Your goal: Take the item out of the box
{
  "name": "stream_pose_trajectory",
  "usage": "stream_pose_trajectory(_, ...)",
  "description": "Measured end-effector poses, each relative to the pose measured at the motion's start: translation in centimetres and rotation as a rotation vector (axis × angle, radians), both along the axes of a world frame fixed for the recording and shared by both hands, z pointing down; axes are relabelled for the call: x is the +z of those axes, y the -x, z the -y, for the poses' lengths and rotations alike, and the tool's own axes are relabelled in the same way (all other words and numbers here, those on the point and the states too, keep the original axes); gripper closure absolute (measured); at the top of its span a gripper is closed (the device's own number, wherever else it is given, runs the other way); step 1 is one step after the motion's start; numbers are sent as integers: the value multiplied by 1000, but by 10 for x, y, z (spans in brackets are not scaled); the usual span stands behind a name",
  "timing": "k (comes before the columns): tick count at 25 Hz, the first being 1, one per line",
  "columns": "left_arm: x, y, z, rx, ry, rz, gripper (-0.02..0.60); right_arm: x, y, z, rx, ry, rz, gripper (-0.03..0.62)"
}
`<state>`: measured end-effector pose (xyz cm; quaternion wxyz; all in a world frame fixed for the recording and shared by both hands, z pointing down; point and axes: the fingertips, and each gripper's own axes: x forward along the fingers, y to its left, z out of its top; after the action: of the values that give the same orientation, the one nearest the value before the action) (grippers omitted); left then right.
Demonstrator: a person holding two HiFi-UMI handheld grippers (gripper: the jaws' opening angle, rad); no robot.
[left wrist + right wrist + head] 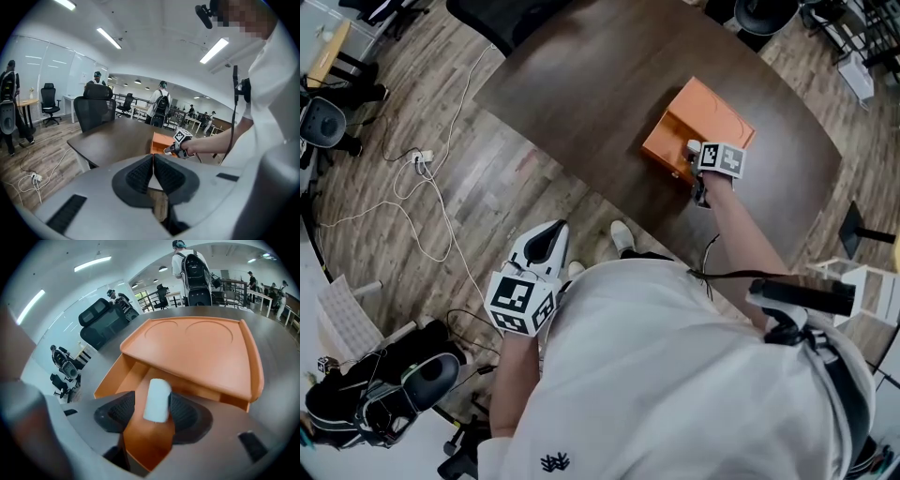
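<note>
Lying in orange box (197,352), white roll (157,399), office chair (101,317) beyond

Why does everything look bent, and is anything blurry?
Left tool view: fisheye, ceiling lights bow, corners black. Right tool view: same bending; the white roll in the orange box looks slightly soft. Head view: sharpest, evenly lit.
</note>
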<state>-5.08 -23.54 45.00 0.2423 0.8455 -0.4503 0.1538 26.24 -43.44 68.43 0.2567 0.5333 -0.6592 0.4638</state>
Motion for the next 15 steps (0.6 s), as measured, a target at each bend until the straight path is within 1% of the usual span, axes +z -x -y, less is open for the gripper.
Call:
stream_pose_trajectory(2, 0, -3, -1, -9, 0, 4, 569, 5, -2, -1, -20, 10, -10, 366)
stream_pose_trajectory(6, 3, 1, -1, -36, 5, 1, 569, 16, -1, -4, -65, 30, -36, 407)
stream_pose_trajectory(12, 7, 1, -6, -55, 13, -4, 569, 22, 5, -7, -164, 11, -99, 413)
stream_pose_trajectory(15, 8, 5, -2, -60, 22, -10, 568, 24, 10, -3, -196, 10, -112, 416)
